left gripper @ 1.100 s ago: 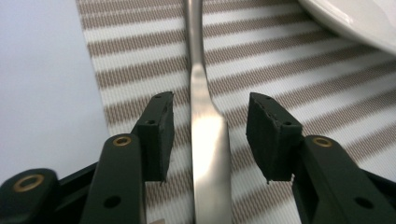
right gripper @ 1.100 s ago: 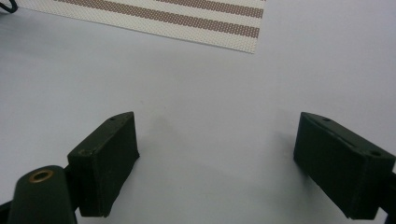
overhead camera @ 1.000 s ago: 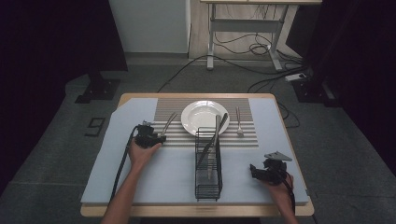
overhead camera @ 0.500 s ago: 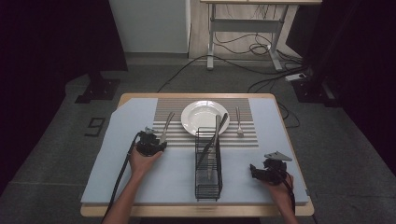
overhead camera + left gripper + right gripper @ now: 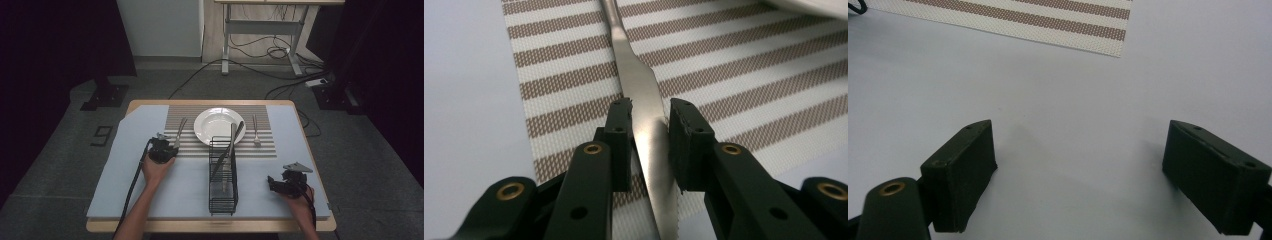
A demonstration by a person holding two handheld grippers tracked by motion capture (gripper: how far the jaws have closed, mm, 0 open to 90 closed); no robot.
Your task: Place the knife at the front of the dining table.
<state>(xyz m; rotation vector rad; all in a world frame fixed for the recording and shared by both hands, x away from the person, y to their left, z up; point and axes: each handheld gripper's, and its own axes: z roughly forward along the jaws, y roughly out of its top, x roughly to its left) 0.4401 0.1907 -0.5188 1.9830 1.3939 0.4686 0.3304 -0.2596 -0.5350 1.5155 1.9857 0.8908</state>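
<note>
A silver knife [image 5: 179,131] [image 5: 634,75] lies on the striped placemat [image 5: 200,145] left of the white plate [image 5: 218,125]. My left gripper [image 5: 162,149] [image 5: 649,107] sits low at the knife's near end, and its pads press both edges of the blade, so it is shut on the knife. A fork [image 5: 255,132] lies on the placemat right of the plate. My right gripper [image 5: 287,182] [image 5: 1083,145] rests at the front right, open wide over bare blue mat [image 5: 1073,90] with nothing between its jaws.
A tall black wire rack [image 5: 223,172] stands in the middle of the table between my two hands, with two utensils [image 5: 232,140] leaning in it toward the plate. The blue mat [image 5: 125,175] covers the table. A corner of the placemat [image 5: 1048,20] lies ahead of the right gripper.
My left gripper has moved slightly right and nearer, onto the knife's near end. The right gripper has stayed still.
</note>
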